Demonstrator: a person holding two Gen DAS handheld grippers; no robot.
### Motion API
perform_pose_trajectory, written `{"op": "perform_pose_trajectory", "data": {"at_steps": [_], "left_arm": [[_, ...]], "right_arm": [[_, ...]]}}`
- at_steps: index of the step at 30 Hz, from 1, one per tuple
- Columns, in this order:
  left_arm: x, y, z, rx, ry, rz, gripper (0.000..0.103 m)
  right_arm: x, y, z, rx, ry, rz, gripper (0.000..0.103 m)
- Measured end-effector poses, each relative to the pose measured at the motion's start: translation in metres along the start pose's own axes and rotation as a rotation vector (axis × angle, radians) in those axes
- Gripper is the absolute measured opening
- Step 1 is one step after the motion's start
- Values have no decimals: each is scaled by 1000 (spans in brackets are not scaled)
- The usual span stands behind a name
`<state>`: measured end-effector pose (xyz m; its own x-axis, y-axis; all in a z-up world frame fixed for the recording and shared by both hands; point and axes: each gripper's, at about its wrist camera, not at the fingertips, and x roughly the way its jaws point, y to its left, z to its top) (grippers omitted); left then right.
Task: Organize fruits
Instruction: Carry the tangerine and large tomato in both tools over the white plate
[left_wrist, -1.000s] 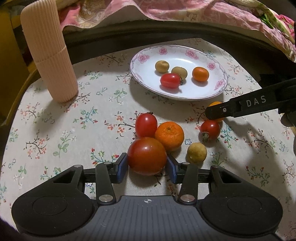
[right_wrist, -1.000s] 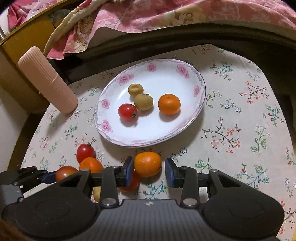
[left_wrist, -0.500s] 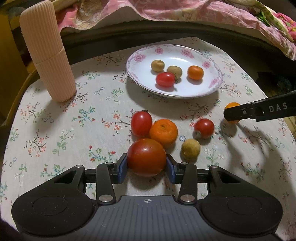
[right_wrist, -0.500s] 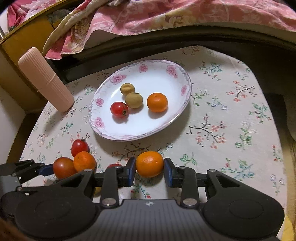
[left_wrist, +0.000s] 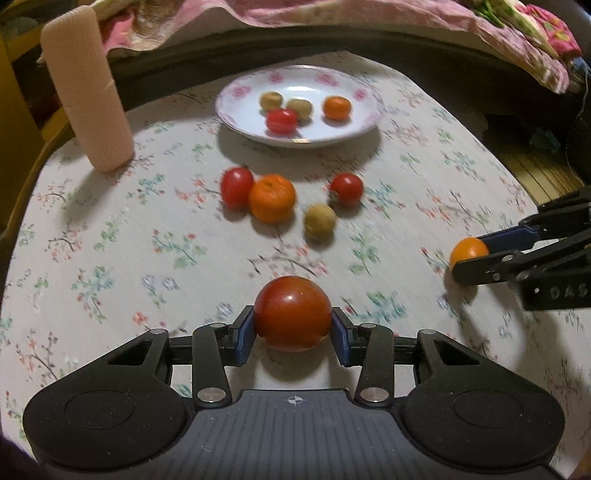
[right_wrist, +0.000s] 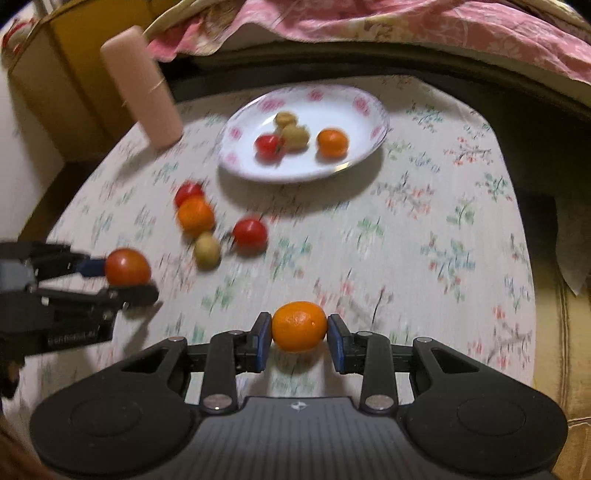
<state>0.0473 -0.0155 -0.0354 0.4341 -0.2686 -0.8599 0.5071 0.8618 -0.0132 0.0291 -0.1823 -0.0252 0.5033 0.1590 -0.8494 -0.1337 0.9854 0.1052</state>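
Observation:
My left gripper is shut on a large red tomato and holds it above the floral tablecloth, well back from the plate. My right gripper is shut on a small orange, also held above the cloth. A white floral plate at the back holds a small tomato, two brown fruits and an orange. Between plate and grippers lie an oval tomato, an orange, a round tomato and a brown fruit. Each gripper shows in the other's view, the right one and the left one.
A tall ribbed pink cylinder stands at the back left of the round table. A pink floral blanket lies beyond the table's dark far rim. The table edge drops off on the right.
Both grippers have closed on their fruits, lifted them and pulled back from the plate. The tomato left the orange beside it; the remaining fruits on the cloth look farther away.

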Motion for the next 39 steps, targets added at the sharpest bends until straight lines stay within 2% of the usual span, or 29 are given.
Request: {"op": "perform_pose_trajectory", "data": {"at_steps": [8,13,15,18,25,32,35,39], "left_arm": [[3,-7,-2,47,-16,-1,52],[7,-10,-1,59,-9,-14,62],[8,-10,-1,60,-9,-17,65],[7,-9,-1,58,-9,-15,67],[5,-9,-3,59,-17,-14,69],[6,-9,-4,51,-10,-19,60],[5,-8,-3,43,-10,-30,51],[5,-9,-2,42,-11,-30,50]], "right_arm": [[4,16,-14,-85,10,-29,35],[9,13,-13,-75,28,-18,37],[10,12,-13,-79,28,-10,40],[10,8,-12,-71,31,-4,50],[7,0,-12,-52,26,10,50],[10,9,-14,-89,40,3,49],[11,11,-14,-105,32,-19,41],[11,11,-13,-104,33,-16,36]]}}
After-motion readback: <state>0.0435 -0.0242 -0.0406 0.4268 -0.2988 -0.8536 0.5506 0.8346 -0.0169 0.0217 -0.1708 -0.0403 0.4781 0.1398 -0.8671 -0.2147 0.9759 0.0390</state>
